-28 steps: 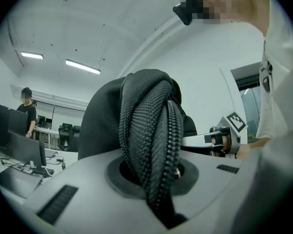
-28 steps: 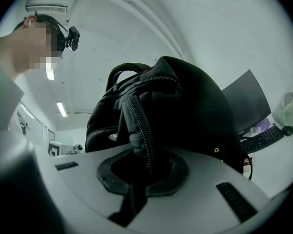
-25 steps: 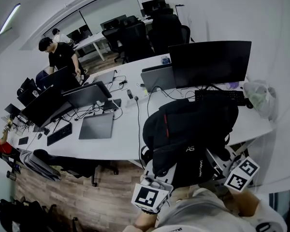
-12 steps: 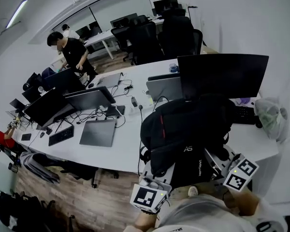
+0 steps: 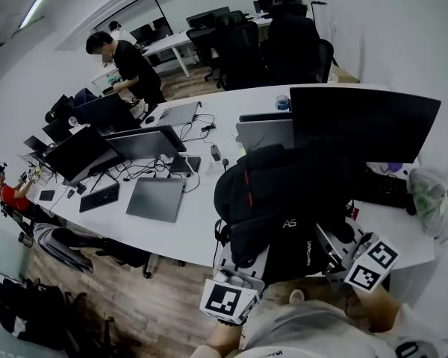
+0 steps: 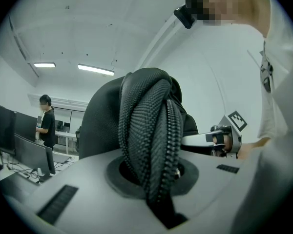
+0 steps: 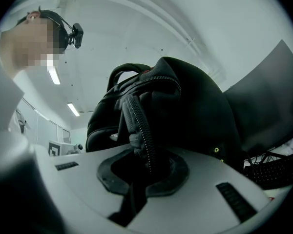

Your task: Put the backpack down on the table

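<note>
A black backpack [image 5: 284, 207] with a thin red stripe hangs in front of me over the near edge of the long white table [image 5: 201, 226], held up from both sides. In the head view my left gripper [image 5: 235, 278] sits under the pack's lower left, my right gripper [image 5: 343, 248] at its lower right. The fingertips are hidden by fabric. The left gripper [image 6: 154, 179] is shut on a thick woven, zippered fold of the backpack [image 6: 146, 130]. In the right gripper view my right gripper [image 7: 141, 177] is shut on a zippered fold of the backpack [image 7: 185, 111].
Behind the pack stand a large dark monitor [image 5: 366, 125], a grey laptop [image 5: 265, 133] and a keyboard [image 5: 384, 189]. A closed laptop [image 5: 157, 198] and cables lie to the left, a plastic bag [image 5: 433, 200] at the right. A person [image 5: 127, 66] stands at the far left.
Both grippers have carried the backpack forward, closer to the table. The desk, the monitor and the standing person now appear nearer. The grip on the backpack is unchanged.
</note>
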Motion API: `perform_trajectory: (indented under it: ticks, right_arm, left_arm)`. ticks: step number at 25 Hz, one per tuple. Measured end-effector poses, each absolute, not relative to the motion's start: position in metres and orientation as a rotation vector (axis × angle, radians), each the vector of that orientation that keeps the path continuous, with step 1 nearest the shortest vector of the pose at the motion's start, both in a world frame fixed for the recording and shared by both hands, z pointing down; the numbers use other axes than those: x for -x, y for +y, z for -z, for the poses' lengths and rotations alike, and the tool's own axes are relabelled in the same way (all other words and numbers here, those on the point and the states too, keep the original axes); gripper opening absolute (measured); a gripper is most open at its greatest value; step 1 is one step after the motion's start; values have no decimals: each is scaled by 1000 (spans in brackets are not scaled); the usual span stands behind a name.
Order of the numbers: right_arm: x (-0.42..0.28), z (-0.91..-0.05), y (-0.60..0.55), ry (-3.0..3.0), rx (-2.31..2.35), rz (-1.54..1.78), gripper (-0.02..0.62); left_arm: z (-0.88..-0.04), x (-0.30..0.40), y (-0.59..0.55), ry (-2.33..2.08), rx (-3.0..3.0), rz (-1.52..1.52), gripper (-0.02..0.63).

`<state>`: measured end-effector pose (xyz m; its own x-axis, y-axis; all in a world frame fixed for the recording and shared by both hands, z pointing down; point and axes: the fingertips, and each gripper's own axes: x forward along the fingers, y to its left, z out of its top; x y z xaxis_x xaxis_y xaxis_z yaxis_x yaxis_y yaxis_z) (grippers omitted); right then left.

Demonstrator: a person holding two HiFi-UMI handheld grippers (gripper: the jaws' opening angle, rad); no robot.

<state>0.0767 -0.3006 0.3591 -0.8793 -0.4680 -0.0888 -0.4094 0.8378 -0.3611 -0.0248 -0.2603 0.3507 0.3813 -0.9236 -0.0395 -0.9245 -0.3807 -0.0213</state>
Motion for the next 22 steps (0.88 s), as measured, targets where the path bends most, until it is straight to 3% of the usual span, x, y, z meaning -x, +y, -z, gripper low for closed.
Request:
perform_trajectory:
  ticks: [22]
  right_arm:
    - [36, -368, -413, 2846, 800, 494, 31]
  left_arm:
    - [-363, 139, -380, 1668, 2643, -45, 35]
